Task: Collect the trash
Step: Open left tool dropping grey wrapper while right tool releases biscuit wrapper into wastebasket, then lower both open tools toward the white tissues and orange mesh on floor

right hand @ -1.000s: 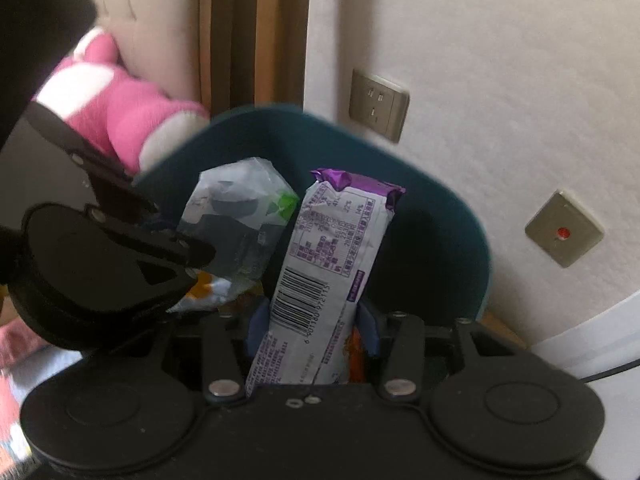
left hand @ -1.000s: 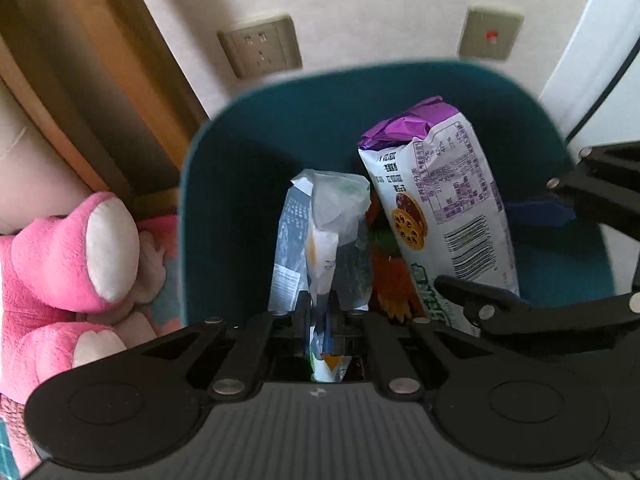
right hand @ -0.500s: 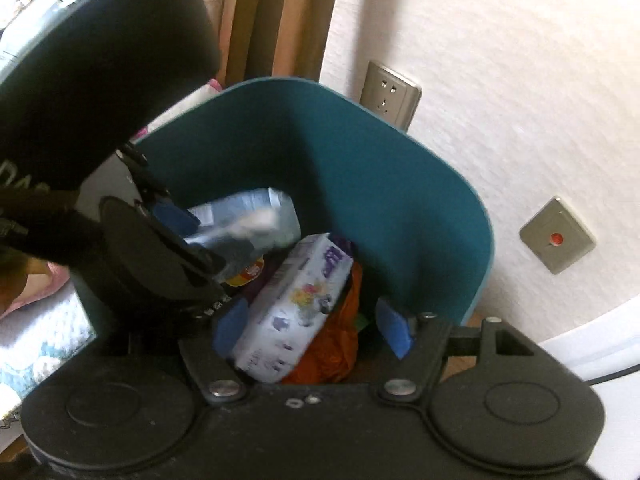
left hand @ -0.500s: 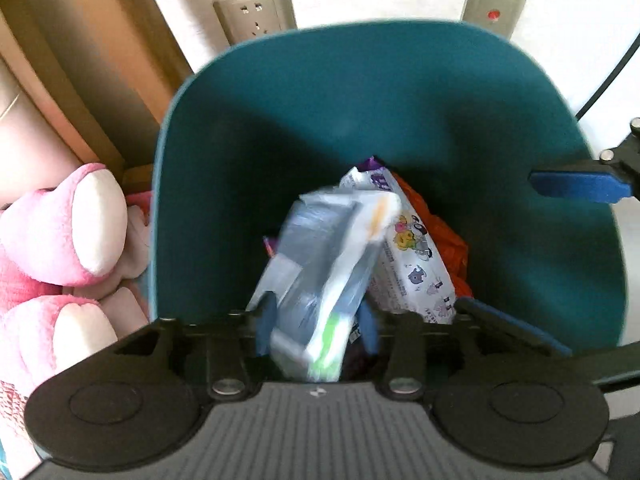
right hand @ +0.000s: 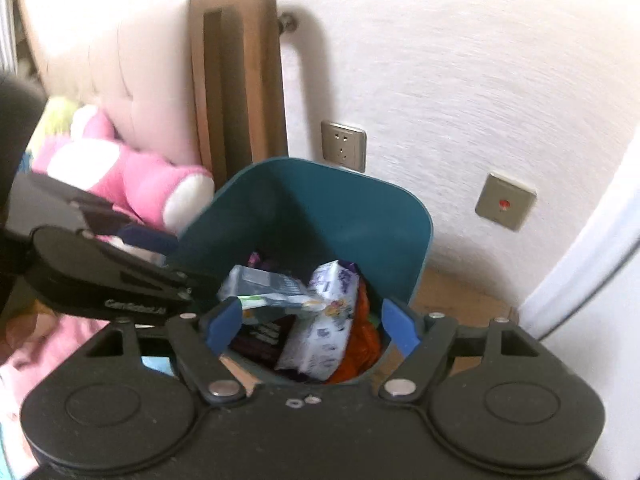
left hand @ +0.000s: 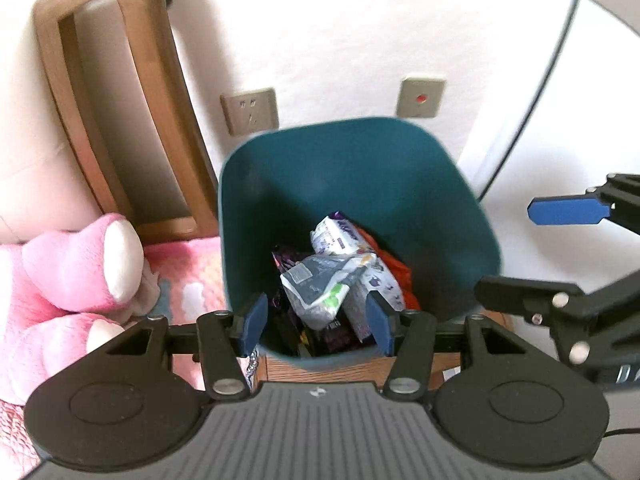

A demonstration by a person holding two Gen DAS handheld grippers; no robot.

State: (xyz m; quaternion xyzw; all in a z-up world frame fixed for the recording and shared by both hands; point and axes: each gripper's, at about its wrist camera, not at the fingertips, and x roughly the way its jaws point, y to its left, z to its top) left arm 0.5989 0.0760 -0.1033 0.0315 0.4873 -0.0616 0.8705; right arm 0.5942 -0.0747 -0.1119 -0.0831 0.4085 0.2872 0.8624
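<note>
A teal trash bin (left hand: 372, 184) stands on the floor by the wall; it also shows in the right wrist view (right hand: 320, 208). Inside lie a grey and white wrapper (left hand: 320, 284) (right hand: 268, 288), a white and purple snack bag (left hand: 340, 236) (right hand: 324, 320) and an orange wrapper (left hand: 396, 268) (right hand: 360, 340). My left gripper (left hand: 318, 324) is open and empty above the bin's near rim. My right gripper (right hand: 314, 326) is open and empty above the bin too. The right gripper also shows at the right of the left wrist view (left hand: 560, 210).
A pink plush toy (left hand: 68, 268) (right hand: 132, 172) lies on pink bedding left of the bin. A brown wooden headboard post (left hand: 120, 112) stands behind it. A wall socket (left hand: 250, 111) and a switch plate (left hand: 420, 97) sit on the white wall behind the bin.
Both grippers opened and let go of their wrappers, which dropped into the bin. Both grippers then rose up and back from the bin.
</note>
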